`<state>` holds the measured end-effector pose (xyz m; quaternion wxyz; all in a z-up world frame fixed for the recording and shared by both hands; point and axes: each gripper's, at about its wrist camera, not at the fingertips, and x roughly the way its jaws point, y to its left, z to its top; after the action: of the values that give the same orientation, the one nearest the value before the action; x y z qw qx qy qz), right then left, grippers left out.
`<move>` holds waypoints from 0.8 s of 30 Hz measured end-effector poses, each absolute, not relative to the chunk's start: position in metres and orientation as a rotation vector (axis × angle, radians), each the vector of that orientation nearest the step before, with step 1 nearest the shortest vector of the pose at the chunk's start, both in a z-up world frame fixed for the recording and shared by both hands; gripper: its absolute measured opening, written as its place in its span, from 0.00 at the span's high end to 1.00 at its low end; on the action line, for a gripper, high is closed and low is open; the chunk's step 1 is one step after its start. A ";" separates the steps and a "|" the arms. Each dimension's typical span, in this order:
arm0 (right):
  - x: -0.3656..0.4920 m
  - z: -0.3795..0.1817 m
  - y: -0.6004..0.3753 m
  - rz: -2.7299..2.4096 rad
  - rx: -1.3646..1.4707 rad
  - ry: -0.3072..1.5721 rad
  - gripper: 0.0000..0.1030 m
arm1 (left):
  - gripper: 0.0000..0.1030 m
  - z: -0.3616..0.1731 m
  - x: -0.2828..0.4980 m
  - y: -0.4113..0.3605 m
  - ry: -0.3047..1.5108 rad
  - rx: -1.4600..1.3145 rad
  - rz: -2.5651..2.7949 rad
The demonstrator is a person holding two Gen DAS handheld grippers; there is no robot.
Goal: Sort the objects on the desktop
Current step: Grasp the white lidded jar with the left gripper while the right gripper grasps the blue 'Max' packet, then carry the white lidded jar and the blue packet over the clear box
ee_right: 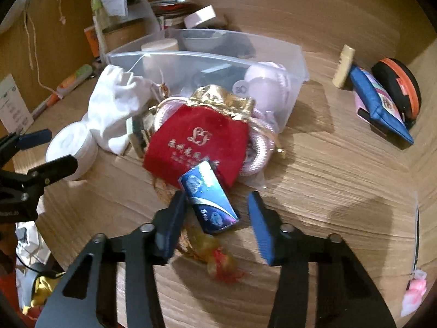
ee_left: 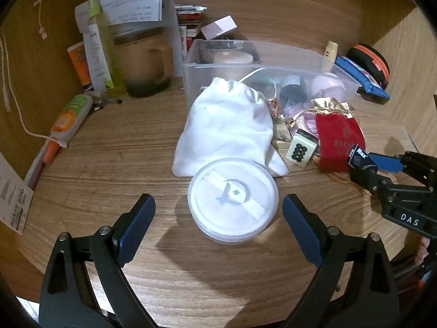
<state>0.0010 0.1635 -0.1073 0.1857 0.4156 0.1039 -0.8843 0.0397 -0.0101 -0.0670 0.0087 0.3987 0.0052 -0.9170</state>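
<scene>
Two views along my claws, over a cluttered wooden desk [ee_left: 114, 169].

My left claw [ee_left: 218, 213] is spread wide, w/ nothing gripped. A round white jar [ee_left: 233, 199], lid marked w/ a "D"-like logo, sits on the desk between the fingertips; neither blue pad touches it. Just behind the jar lies a white drawstring pouch [ee_left: 226, 120], leaning on the front wall of a clear plastic bin [ee_left: 338, 68] that holds small bottles & a pale lilac round item.

My right claw [ee_right: 215, 213] is partly open, approx. half spread. A small blue foil-print box [ee_right: 210, 199] lies between the fingers: left pad is at or against its edge, right pad stands clear w/ a gap, so no grip. The box's far end overlaps a red velvet pouch [ee_right: 196, 142] w/ gold trim & gold lettering. Under the claw, a gold-and-red tassel [ee_right: 218, 259], blurred.

Between the white pouch & red pouch: a mahjong tile [ee_left: 301, 149] showing dark circles, plus pink cord.

Far right of the desk: blue zip pouch [ee_right: 379, 104], black-and-orange round case [ee_right: 401, 87], cream-coloured tube [ee_right: 343, 67]. Far left: a green-capped tube [ee_left: 71, 117], a frosted mug [ee_left: 144, 65], paper receipts.
</scene>
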 end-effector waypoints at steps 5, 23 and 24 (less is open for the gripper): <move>-0.001 -0.108 0.161 -2.475 1.174 0.294 0.67 | 0.25 -0.068 0.035 -0.013 0.060 1.266 -2.872; 0.006 -0.095 0.180 -2.479 1.140 0.198 0.92 | 0.37 -0.051 0.045 -0.011 0.103 1.189 -2.921; 0.007 -0.093 0.181 -2.483 1.133 0.194 0.92 | 0.37 -0.048 0.046 -0.011 0.105 1.177 -2.928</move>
<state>0.0066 0.1809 -0.0931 0.2012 0.4056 0.0694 -0.8889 0.0458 -0.0109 -0.0481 -0.0078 0.3727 0.0331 -0.9273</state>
